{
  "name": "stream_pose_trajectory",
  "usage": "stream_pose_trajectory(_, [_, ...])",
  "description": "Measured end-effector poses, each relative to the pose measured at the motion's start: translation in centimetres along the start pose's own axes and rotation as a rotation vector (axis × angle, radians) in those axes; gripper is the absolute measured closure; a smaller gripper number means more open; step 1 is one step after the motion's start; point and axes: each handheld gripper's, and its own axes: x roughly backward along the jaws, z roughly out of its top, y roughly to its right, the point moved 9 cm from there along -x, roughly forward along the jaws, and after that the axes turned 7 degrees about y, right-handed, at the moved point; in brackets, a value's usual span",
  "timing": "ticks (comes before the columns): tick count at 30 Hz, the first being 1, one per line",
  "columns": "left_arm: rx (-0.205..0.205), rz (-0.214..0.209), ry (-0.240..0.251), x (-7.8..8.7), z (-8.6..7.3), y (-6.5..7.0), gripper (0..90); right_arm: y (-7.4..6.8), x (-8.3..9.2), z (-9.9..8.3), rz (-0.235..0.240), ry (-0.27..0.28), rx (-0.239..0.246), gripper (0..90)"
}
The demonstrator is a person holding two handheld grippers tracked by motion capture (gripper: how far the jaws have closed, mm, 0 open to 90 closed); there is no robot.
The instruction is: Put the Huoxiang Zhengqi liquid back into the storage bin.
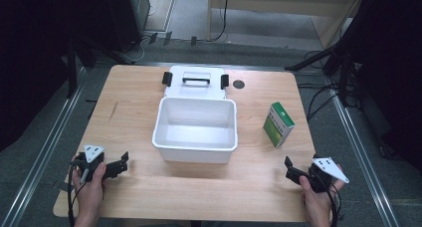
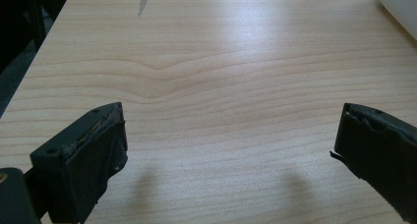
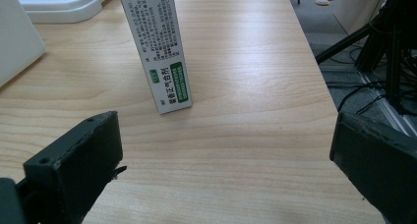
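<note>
A white open bin (image 1: 195, 143) sits mid-table, its lid (image 1: 196, 81) with a black handle lying flat behind it. A green and white carton (image 1: 278, 124) stands upright to the bin's right; in the right gripper view the carton (image 3: 162, 52) rises just ahead of the jaws. My left gripper (image 1: 121, 163) rests open near the front left edge, its jaws wide over bare wood (image 2: 231, 135). At the front right my right gripper (image 1: 288, 166) is open too, empty, a short way in front of the carton (image 3: 226, 150).
The wooden table (image 1: 134, 112) has a small black disc (image 1: 239, 84) near its back edge. Dark stands and cables crowd the floor to the right (image 1: 343, 72) and back left. The bin's corner (image 2: 401, 8) shows at the left gripper view's upper right.
</note>
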Motion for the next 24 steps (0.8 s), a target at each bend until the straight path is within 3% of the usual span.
stream_pose_trajectory(7, [0.001,0.01,-0.007,0.0,0.0,-0.1,0.0,-0.2,0.4,0.4,0.033,-0.004,-0.019,0.1])
stream_pose_trajectory(13, [0.008,0.006,-0.009,-0.1,0.0,-0.1,0.0,-0.2,0.9,1.5,0.036,-0.034,0.01,11.9])
stream_pose_trajectory(16, [0.008,0.004,-0.008,-0.1,0.0,-0.1,0.0,0.1,1.0,1.7,0.027,-0.088,0.06,12.7])
stream_pose_trajectory(22, [0.009,-0.004,-0.006,0.0,0.0,-0.1,0.0,0.0,1.0,2.0,0.104,-0.215,0.038,13.3])
stream_pose_trajectory(24, [0.007,-0.005,-0.009,-0.1,0.0,-0.1,0.0,0.2,0.9,2.1,0.088,-0.286,0.061,14.2])
